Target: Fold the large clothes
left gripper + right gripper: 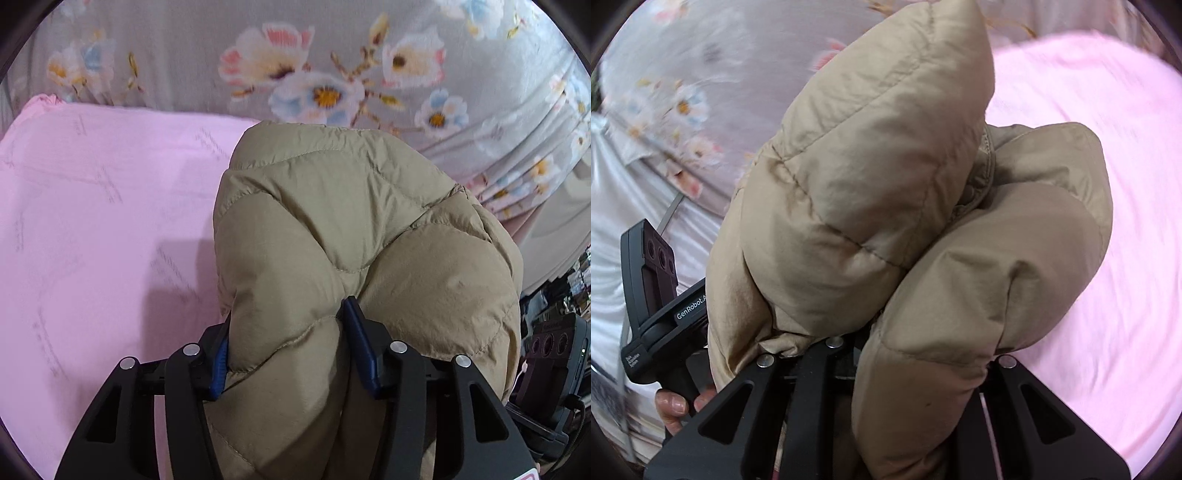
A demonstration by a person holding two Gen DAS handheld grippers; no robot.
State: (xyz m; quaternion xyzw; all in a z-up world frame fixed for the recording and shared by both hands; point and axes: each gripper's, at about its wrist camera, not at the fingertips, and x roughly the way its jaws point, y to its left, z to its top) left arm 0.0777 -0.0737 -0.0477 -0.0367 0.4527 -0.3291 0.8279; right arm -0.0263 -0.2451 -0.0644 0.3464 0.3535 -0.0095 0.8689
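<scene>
My left gripper (288,347) pinches the jacket (354,236), which bulges forward above the pink sheet (92,221); the right gripper's (886,350) fingers are buried, so I cannot tell.

Tan quilted puffer jacket (332,229) bunched, lifted over bed

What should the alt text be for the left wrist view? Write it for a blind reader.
The left gripper is shut on a puffy tan quilted jacket, its blue pads pinching a fold that bulges up and fills the centre. A pink sheet lies behind on the left, with floral fabric beyond.
</scene>
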